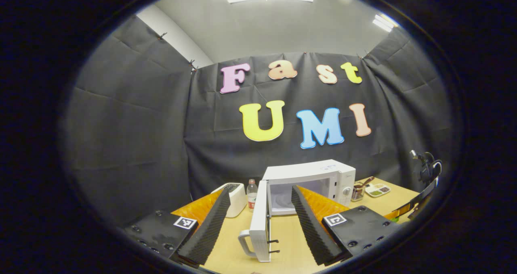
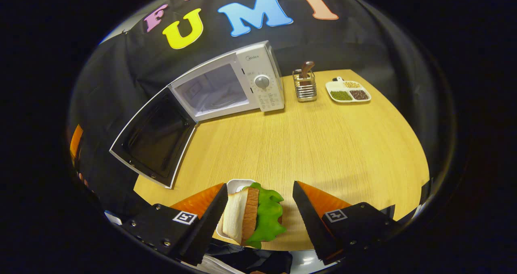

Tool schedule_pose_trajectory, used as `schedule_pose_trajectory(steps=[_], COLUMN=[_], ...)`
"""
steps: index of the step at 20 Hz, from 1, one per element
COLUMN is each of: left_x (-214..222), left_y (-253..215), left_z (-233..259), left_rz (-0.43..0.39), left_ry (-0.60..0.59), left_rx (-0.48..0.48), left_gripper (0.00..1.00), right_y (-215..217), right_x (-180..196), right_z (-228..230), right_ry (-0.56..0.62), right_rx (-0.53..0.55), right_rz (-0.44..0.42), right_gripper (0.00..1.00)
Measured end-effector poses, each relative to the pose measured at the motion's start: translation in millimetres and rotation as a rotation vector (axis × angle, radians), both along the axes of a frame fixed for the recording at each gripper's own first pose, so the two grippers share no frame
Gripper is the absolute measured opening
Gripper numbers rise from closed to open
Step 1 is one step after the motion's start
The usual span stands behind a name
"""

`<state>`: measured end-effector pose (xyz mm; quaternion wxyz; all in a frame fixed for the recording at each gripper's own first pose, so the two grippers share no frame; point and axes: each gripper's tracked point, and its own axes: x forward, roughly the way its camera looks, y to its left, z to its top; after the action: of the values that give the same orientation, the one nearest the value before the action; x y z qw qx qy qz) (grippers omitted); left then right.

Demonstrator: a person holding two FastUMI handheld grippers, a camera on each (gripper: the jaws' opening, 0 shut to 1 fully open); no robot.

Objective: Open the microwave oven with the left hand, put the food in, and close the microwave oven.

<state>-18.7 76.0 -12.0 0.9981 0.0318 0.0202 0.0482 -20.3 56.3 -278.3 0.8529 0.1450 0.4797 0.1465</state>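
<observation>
The white microwave (image 1: 319, 177) stands at the back of the wooden table (image 1: 291, 233) with its door (image 1: 259, 221) swung wide open and seen edge-on. The door's handle (image 1: 243, 241) faces left. My left gripper (image 1: 260, 189) is open, its fingers on either side of the door edge with gaps on both sides. In the right gripper view the microwave (image 2: 258, 80) shows its lit cavity (image 2: 212, 90) and open door (image 2: 155, 139). A sandwich (image 2: 252, 215) with green lettuce lies on a small white dish (image 2: 238, 183) at the table's near edge, between the fingers of my open right gripper (image 2: 259, 186).
A white toaster (image 1: 236, 197) and a water bottle (image 1: 252, 192) stand left of the microwave. To its right are a wire utensil holder (image 2: 305, 86) and a divided dish of grains (image 2: 348, 91). The other gripper (image 1: 422, 189) shows at the far right.
</observation>
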Motion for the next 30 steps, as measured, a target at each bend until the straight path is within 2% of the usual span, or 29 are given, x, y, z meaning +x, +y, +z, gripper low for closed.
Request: schedule_pose_trajectory(steps=[3, 7, 8, 10, 12, 13, 14, 17, 19, 22, 23, 24, 25, 30], left_x=[1, 2, 1, -1, -5, -7, -9, -11, -8, -2, -1, 1, 4, 26], left_y=[-14, -29, -30, -28, -27, -25, -22, -18, -14, -4, 0, 4, 7, 32], left_z=[-2, -3, -4, -5, -5, -5, -9, -12, -8, 0, 1, 3, 4, 14], left_rz=[0.007, 0.021, 0.031, 0.054, 0.074, 0.085, 0.101, 0.126, 0.139, 0.157, 0.161, 0.163, 0.162, 0.146], left_ry=[0.012, 0.022, 0.024, 0.030, 0.030, 0.030, 0.036, 0.045, 0.036, 0.015, 0.007, 0.001, -0.008, -0.050], left_rx=[0.001, -0.005, -0.008, -0.010, -0.009, -0.001, 0.011, 0.004, -0.014, -0.028, -0.031, -0.034, -0.037, -0.054], left_gripper=[0.96, 1.00, 0.95, 0.97, 0.98, 0.99, 1.00, 0.93, 0.93, 1.00, 0.97, 1.00, 1.00, 0.94], right_y=[3, 9, 13, 18, 28, 28, 29, 27, 27, 25, 27, 24, 27, 42], right_x=[-11, -28, -29, -34, -34, -34, -35, -33, -32, -28, -26, -19, -16, 2], right_z=[-16, -29, -30, -31, -27, -22, -24, -17, -6, 0, 3, 7, 5, 28], right_ry=[0.087, 0.174, 0.191, 0.229, 0.241, 0.247, 0.248, 0.219, 0.189, 0.154, 0.140, 0.119, 0.115, 0.074], right_rx=[0.059, 0.117, 0.140, 0.175, 0.235, 0.243, 0.238, 0.220, 0.227, 0.200, 0.200, 0.198, 0.205, 0.223], right_rz=[0.011, 0.041, 0.045, 0.061, 0.075, 0.075, 0.104, 0.146, 0.166, 0.201, 0.205, 0.183, 0.168, 0.123], right_gripper=[0.98, 0.97, 0.97, 0.86, 0.85, 0.48, 0.45, 0.45, 0.45, 0.45, 0.45, 0.45, 0.25, 0.25])
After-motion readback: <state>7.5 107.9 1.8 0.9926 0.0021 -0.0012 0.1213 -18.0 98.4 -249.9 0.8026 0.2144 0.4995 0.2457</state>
